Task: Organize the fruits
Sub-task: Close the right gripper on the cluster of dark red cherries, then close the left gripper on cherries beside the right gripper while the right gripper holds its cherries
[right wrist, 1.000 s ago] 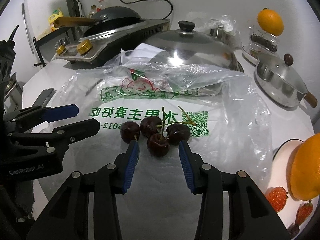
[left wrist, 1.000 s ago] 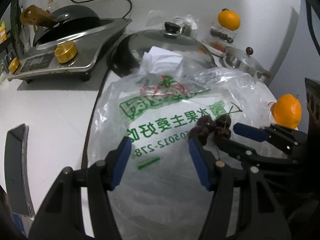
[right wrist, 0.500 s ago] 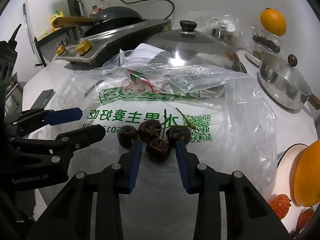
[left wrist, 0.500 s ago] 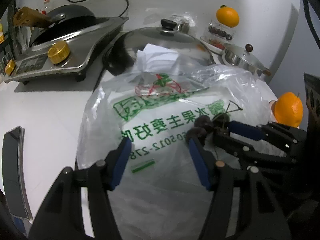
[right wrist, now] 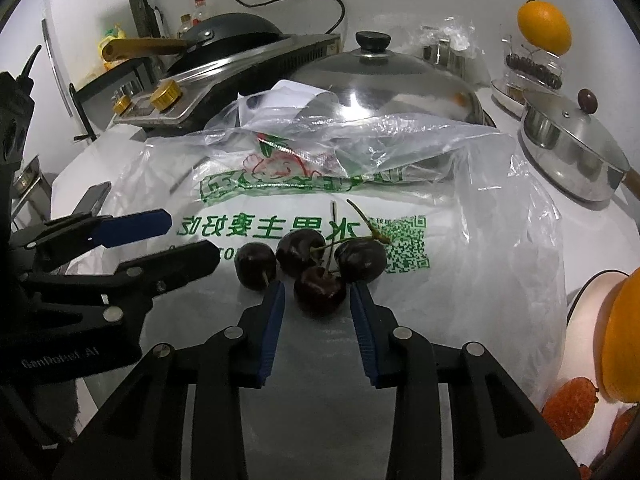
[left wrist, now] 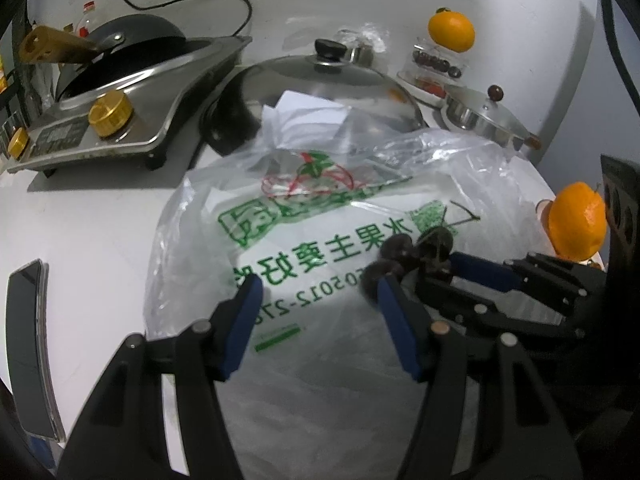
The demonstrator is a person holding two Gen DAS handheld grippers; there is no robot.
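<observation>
Centre frame, our right gripper (right wrist: 318,300) brackets a cherry (right wrist: 320,295), narrowly open, unpinched; our left gripper (left wrist: 318,304) gapes empty.

The right gripper (right wrist: 318,300) is closing in around the nearest cherry (right wrist: 320,294) of four lying on the printed plastic bag (right wrist: 460,280). Its blue jaws are standing narrower than a second ago, flanking that cherry closely, though the pads are not clearly pressing it yet.
</observation>
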